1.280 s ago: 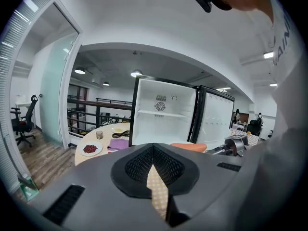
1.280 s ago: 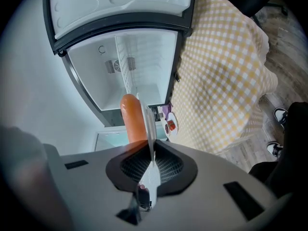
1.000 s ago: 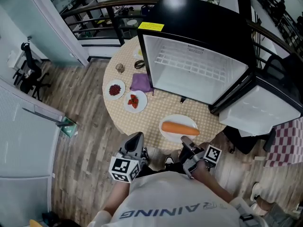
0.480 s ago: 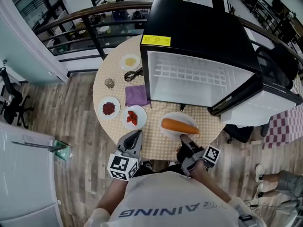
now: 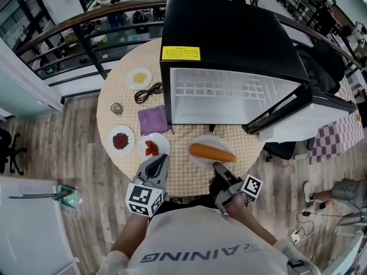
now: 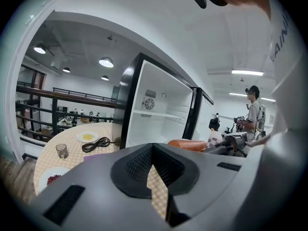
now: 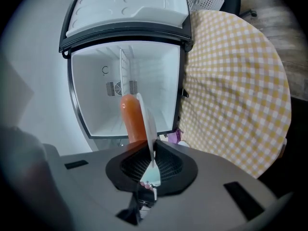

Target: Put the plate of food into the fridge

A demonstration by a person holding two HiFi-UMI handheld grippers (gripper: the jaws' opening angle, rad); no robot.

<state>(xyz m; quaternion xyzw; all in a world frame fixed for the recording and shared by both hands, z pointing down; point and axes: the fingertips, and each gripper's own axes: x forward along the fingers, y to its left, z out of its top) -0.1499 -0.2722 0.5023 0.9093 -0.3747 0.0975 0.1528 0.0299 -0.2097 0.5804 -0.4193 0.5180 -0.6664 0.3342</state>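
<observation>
A white plate [image 5: 204, 141] carrying a long orange carrot [image 5: 212, 152] sits at the near edge of the round checked table [image 5: 185, 175], in front of the open black fridge [image 5: 229, 44]. My right gripper [image 5: 219, 169] is shut on the plate's near rim. In the right gripper view the plate [image 7: 146, 119] shows edge-on between the pads, with the carrot [image 7: 132, 119] to its left and the white fridge interior [image 7: 96, 81] beyond. My left gripper [image 5: 156, 166] hovers over the table edge, shut and holding nothing; the left gripper view shows its jaws [image 6: 153, 149] touching.
The fridge door [image 5: 304, 119] stands open to the right. Left of the fridge lie a purple cloth [image 5: 152, 120], a dish of red pieces [image 5: 153, 148], a dish of berries [image 5: 120, 141], a glass [image 5: 117, 108], a black cable [image 5: 148, 92] and a dish of yellow food [image 5: 139, 77].
The head view has shifted, so the table and fridge sit more centrally. The right gripper stays shut on the plate's rim; the left gripper keeps its place.
</observation>
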